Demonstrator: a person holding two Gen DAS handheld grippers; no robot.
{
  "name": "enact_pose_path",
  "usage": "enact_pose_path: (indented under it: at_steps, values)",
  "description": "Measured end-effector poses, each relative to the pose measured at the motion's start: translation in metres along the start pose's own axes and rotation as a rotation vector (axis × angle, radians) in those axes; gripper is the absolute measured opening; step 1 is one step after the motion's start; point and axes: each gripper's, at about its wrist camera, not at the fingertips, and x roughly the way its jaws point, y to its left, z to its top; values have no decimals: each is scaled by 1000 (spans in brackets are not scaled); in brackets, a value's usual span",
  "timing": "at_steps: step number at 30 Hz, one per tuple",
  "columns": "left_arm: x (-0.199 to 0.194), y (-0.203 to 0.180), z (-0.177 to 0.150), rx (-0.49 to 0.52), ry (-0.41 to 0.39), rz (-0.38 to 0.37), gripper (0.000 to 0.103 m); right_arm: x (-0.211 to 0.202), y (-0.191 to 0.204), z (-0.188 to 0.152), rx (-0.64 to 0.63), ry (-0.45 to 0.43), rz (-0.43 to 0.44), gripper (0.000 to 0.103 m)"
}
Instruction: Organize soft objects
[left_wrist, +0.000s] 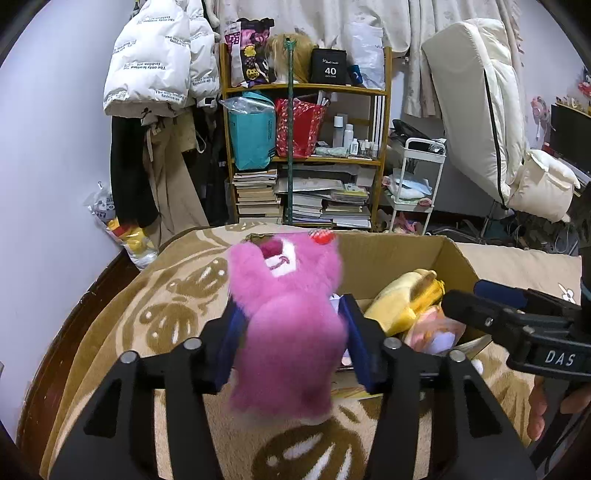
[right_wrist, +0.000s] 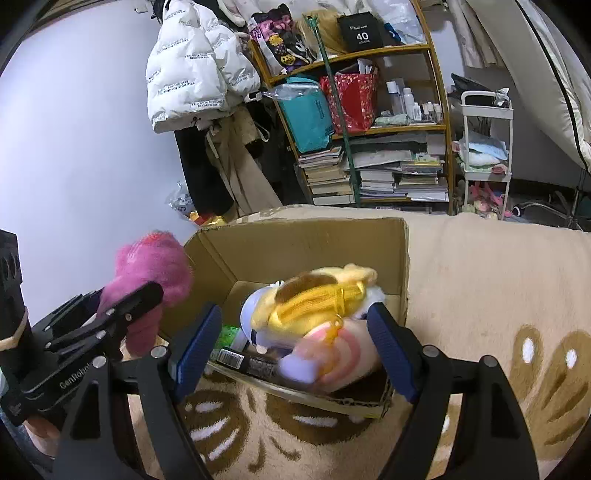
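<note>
A cardboard box (right_wrist: 303, 251) stands open on a beige blanket (right_wrist: 480, 280) with a brown flower pattern. Inside it lie a yellow soft toy (right_wrist: 314, 299) on top, a pink-and-white striped soft toy (right_wrist: 332, 354) under it toward the near right corner, and along the near wall a dark packet (right_wrist: 243, 360) with something green (right_wrist: 227, 334) to its left.

The left gripper (left_wrist: 291, 328) has a fluffy pink soft toy (left_wrist: 288, 321) between its blue pads, at the box's left edge. The jaws are partly apart; whether the pads press the fur I cannot tell.

The right gripper (right_wrist: 295, 350) is at the box's near side, jaws wide apart to either side of the toys in the box and holding nothing.

Far behind, a wooden shelf (left_wrist: 384, 110) holds books, bags and bottles.
</note>
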Motion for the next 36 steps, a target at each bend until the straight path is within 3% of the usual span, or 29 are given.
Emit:
enact_pose_path:
  at_steps: [3,6,15,36]
  values:
    - [-2,-3,-1,17,-5,12,57,-2,2,0,-8,-5,-6,85]
    - [-6,-2,0,17,-13,17,69,-7,3,0,-17,-14,-6,86]
    - [-34,9,-4,-21,-31,61,95,-43,12,0,-65,-94,-44,102]
    - [-113,11,-21,11,-75,149,100,-118,20,-14,-41,-178,-204,103]
